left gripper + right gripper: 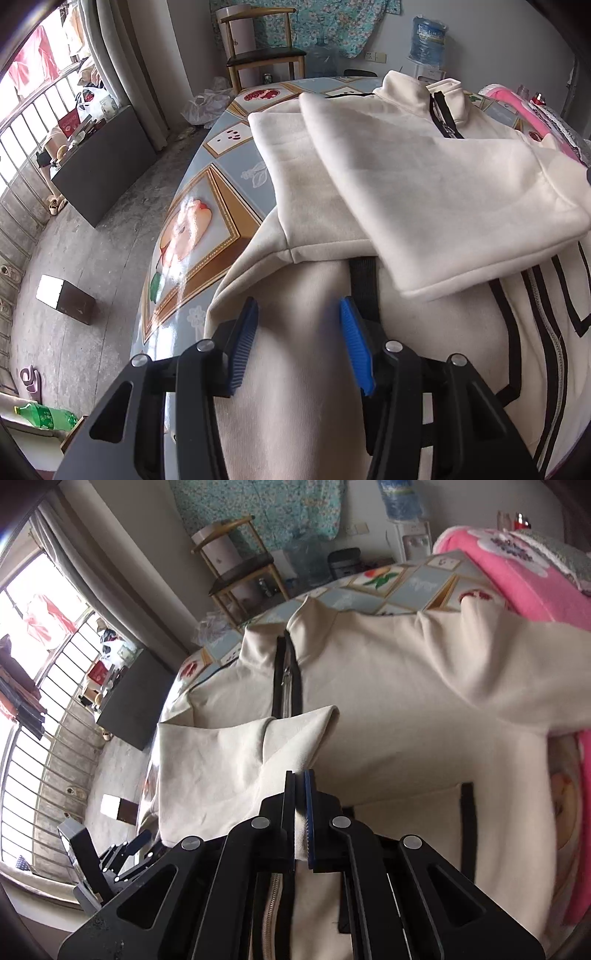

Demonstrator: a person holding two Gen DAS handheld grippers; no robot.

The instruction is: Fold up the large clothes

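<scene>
A cream zip-up sweatshirt [424,173] with black trim lies on the patterned table [207,221]; it also shows in the right wrist view [388,686]. My left gripper [299,314] is open, its blue pads [243,332] apart just above the cream fabric near the table's left edge. A sleeve [443,192] lies folded across the body. My right gripper [300,786] is shut on the sleeve's cuff [295,738], holding it over the sweatshirt's front beside the zipper [286,679].
A pink blanket [517,576] lies on the table's right side. A wooden chair [258,48], a water jug [428,37] and a dark cabinet [103,170] stand beyond the table. A small box [66,299] and green bottle [44,415] are on the floor.
</scene>
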